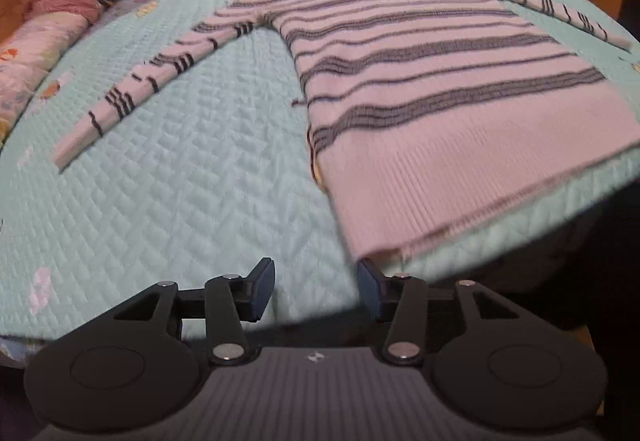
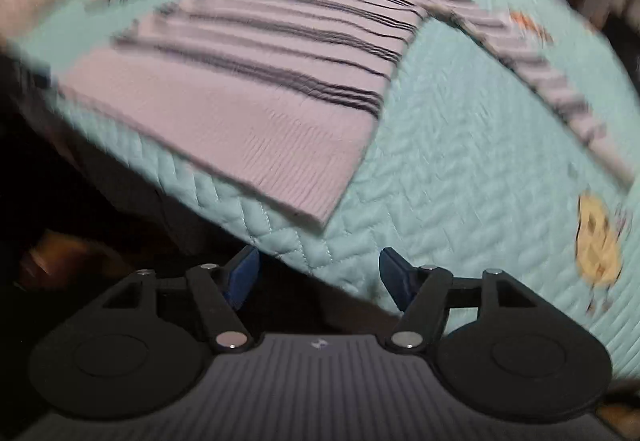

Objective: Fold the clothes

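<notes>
While the sweater (image 1: pixel 420 81) lies spread flat on the bed (image 1: pixel 180 181), both tools, left tool (image 1: pixel 316 291) and right tool (image 2: pixel 318 277), hang spread and empty just short of its hem; any pinch should catch both layers squarely.

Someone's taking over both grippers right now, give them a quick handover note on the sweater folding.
Left hand-held gripper: open, empty, near the hem's left corner.
Right hand-held gripper: open, empty, just short of the hem's right corner.
Striped sweater: flat on the quilted bedspread, both sleeves spread out, hem at the near bed edge.
Done: laid out flat.
Left: every fold.
</notes>
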`<state>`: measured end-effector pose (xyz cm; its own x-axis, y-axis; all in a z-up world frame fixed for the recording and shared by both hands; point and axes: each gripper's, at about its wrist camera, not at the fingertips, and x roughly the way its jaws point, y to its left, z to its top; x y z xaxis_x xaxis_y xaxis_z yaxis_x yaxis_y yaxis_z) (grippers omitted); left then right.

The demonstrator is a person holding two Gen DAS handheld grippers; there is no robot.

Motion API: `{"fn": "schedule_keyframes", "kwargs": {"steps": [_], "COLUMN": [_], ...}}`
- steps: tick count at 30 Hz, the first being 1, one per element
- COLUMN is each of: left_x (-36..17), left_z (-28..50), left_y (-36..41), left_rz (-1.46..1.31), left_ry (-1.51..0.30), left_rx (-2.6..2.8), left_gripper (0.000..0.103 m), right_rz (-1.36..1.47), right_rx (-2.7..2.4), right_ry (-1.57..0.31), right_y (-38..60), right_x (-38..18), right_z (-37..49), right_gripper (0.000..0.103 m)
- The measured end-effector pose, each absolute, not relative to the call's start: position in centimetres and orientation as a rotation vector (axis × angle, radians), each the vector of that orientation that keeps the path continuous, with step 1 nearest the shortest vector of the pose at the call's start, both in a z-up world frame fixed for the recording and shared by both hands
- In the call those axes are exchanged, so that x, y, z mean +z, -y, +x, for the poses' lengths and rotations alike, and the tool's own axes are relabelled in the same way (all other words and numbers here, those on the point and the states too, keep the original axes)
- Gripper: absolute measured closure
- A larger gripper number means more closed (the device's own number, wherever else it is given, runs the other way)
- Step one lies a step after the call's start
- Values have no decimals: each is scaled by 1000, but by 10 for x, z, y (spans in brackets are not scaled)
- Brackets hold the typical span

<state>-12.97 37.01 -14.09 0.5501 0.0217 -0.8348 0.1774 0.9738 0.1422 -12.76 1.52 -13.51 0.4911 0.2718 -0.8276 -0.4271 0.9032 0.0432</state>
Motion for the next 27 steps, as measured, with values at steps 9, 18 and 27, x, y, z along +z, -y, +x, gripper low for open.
{"fn": "schedule_keyframes", "kwargs": {"steps": [9, 18, 27], "left_x": [-108, -133, -165], "left_z": [-98, -6, 5], "left_y": [-362, -312, -326], "left_rz": [-52, -136, -245], "left_ry": [-870, -882, -899], "left_rx": [-147, -213, -209], "left_gripper": [51, 49, 49], "right_rz": [727, 974, 1039], "right_rx": [441, 534, 632], "right_ry": [-819, -1051, -1143], "right_y": [70, 70, 54], "right_x": [-141, -210, -221], "right_z": [-37, 71, 116], "right_gripper": [35, 35, 54]}}
